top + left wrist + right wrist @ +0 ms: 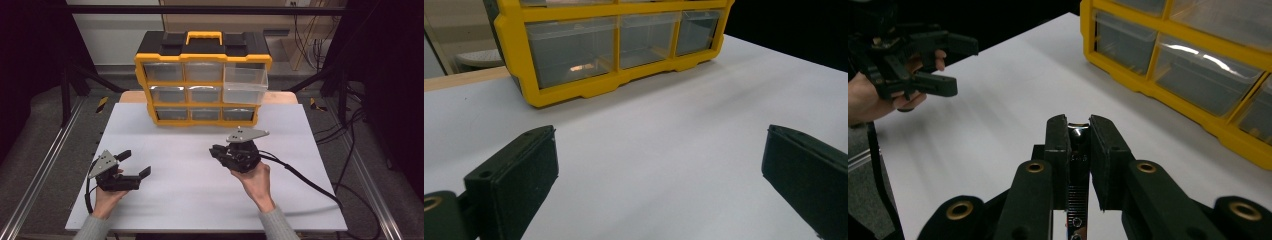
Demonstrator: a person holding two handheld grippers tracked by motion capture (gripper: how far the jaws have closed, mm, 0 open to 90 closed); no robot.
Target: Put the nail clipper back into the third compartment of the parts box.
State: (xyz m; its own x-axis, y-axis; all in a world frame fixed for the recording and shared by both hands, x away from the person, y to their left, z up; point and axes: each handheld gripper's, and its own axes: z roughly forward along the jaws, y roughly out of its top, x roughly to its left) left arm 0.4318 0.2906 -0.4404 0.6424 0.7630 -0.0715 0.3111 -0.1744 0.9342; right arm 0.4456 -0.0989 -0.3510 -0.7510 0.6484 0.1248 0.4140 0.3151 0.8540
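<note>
Chrome tool (1078, 165) sits clamped in your right gripper (1079, 131), above the white table (200, 165) — pickup done. Left gripper (134, 164) hangs open, empty. Stowing it in the pulled-out drawer (244, 85) probably remains — judging by the organizer (202, 80).

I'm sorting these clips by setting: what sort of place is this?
Probably a lab or workshop recording bench: a white table framed by metal rails, a yellow parts organizer with clear drawers, and loose cables on the floor.

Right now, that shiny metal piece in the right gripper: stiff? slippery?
Metal piece looks chrome and rigid, so probably stiff and heavy for its size. Glossy finish suggests it could slip; the right gripper pinches only its narrow edges.
</note>
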